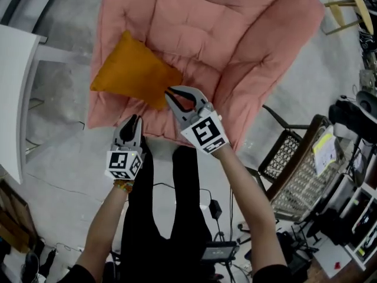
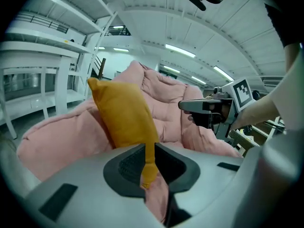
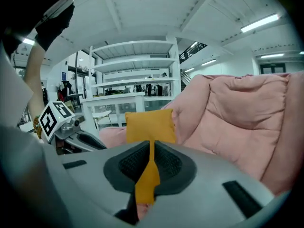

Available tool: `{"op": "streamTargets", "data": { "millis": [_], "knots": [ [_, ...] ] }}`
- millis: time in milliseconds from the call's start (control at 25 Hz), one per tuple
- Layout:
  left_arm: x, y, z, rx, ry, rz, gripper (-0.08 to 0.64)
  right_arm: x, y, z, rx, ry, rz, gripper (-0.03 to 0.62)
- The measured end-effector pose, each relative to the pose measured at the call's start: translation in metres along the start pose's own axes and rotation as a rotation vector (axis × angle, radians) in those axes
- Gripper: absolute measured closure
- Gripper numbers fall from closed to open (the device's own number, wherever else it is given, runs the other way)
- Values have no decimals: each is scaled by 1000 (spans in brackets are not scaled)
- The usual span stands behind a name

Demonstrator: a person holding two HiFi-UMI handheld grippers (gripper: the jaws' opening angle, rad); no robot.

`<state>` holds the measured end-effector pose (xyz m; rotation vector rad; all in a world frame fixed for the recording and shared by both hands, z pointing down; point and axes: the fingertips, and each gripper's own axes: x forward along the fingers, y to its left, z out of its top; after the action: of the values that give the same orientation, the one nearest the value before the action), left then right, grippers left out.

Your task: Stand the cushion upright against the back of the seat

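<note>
Head view, steeply down: orange cushion [image 1: 132,69] is over the front-left part of the pink seat [image 1: 253,34], well short of the seat's back at top of frame, one corner aimed at the front edge. Right gripper [image 1: 171,94] points in from the front w/ its tips right at that lower corner. Left gripper [image 1: 134,121] is just beside it on the left, tips over the seat's front edge. Left gripper view: jaws nearly together, thin fold of orange fabric pinched btw the pads, pink padding showing just under it. Cushion rises from the jaws tall and tilted, leaning left, quilted seat padding behind it. Right gripper shows there too, off to the right, about level w/ the cushion's lower half. Right gripper view: jaws closed tight on another bit of the orange cover, fabric squeezed to a narrow strip btw the pads, a flap of it hanging out below. Cushion stands square-on ahead, pink seat padding filling the right side. So both claws are clamped on the cushion, each on its own bit of fabric. Person's black-clad legs [image 1: 171,217] are at the seat's front, white table [image 1: 17,81] at left, wicker chair [image 1: 294,170] at right, grey floor [image 1: 65,152] around.
</note>
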<state>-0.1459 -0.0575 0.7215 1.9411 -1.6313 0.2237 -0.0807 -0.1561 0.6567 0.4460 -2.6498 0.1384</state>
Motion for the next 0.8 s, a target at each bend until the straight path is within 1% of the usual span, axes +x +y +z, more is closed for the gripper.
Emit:
{"op": "streamTargets", "data": {
  "millis": [120,240,280,320,360,400,480,600,800],
  "knots": [
    [18,9,-18,-21,14,6,471,13,-5,-27,-22,43,25,574],
    [29,18,-32,-50,35,14,437,24,-4,-42,-21,57,68,561],
    [33,20,-36,-58,41,11,425,27,-5,-46,-20,67,84,528],
    [37,21,-39,-66,47,5,411,30,-5,-50,-18,79,101,469],
    [40,22,-41,-74,52,-2,392,33,-7,-53,-17,89,118,431],
    [44,22,-44,-79,57,-8,376,36,-8,-56,-19,98,134,411],
    [51,23,-47,-81,63,-16,359,43,-11,-64,-35,122,165,382],
    [62,26,-50,-97,66,-26,325,55,-20,-81,-90,184,214,331],
    [76,30,-59,-133,71,-32,285,77,-27,-96,-124,238,324,288]
  ]
}}
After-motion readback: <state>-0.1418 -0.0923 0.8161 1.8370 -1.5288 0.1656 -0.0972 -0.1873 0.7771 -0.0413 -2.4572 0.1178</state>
